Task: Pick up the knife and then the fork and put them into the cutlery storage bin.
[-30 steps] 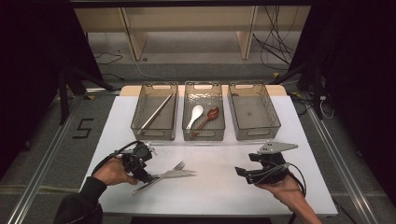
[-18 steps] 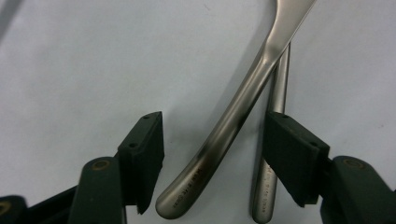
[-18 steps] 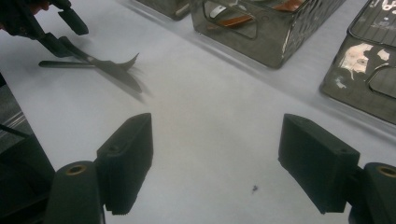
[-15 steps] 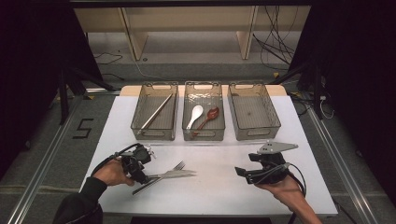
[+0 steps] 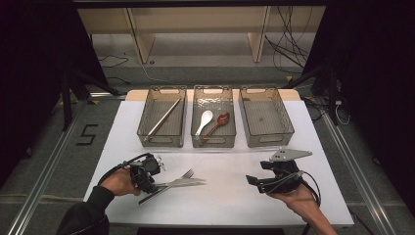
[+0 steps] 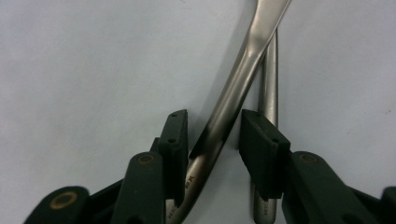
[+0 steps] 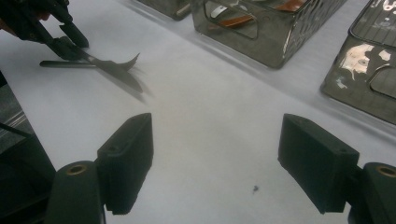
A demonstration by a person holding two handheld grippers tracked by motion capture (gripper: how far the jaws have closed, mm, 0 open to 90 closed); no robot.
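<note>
In the left gripper view, the lower ends of two crossed steel handles [image 6: 243,74] are cut off by the frame. The left gripper [image 5: 147,180] is held low on the tabletop [image 5: 230,205], its jaws set about the curved handle, contact unclear. The fork [image 5: 182,177] is seen near the front edge. The right gripper [image 5: 254,182] is held apart, wide open. Three bins [image 5: 266,139] stand behind.

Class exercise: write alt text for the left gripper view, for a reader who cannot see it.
Two black fingers of the left gripper straddle a curved steel handle lying across a second straight handle on a white table.
</note>
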